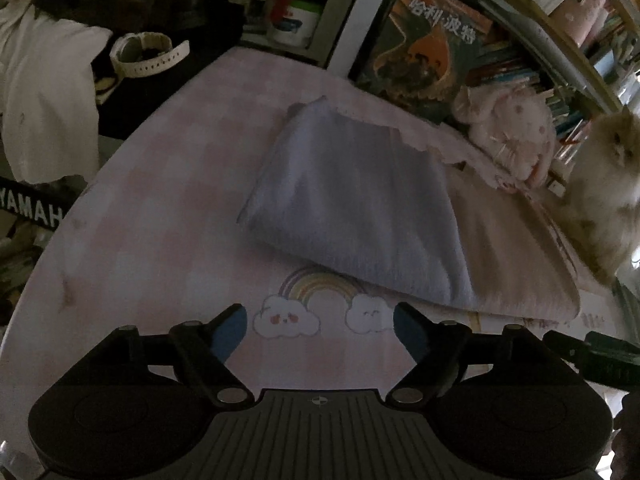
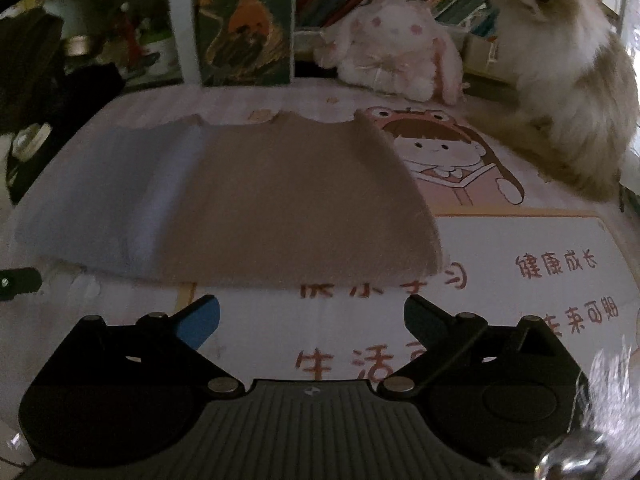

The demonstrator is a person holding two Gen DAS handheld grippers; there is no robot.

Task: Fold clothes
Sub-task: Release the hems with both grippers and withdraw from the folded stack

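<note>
A folded pale blue cloth lies on the pink cartoon-print table mat, overlapping the left part of a flat beige cloth. In the right wrist view the blue cloth is at the left and the beige cloth spreads across the middle. My left gripper is open just short of the blue cloth's near edge, with nothing between its fingers. My right gripper is open in front of the beige cloth's near edge, also empty.
A fluffy cat sits on the table at the far right, close to the beige cloth. A pink plush rabbit and a large book stand at the back before bookshelves. Dark clothing and a white watch lie far left.
</note>
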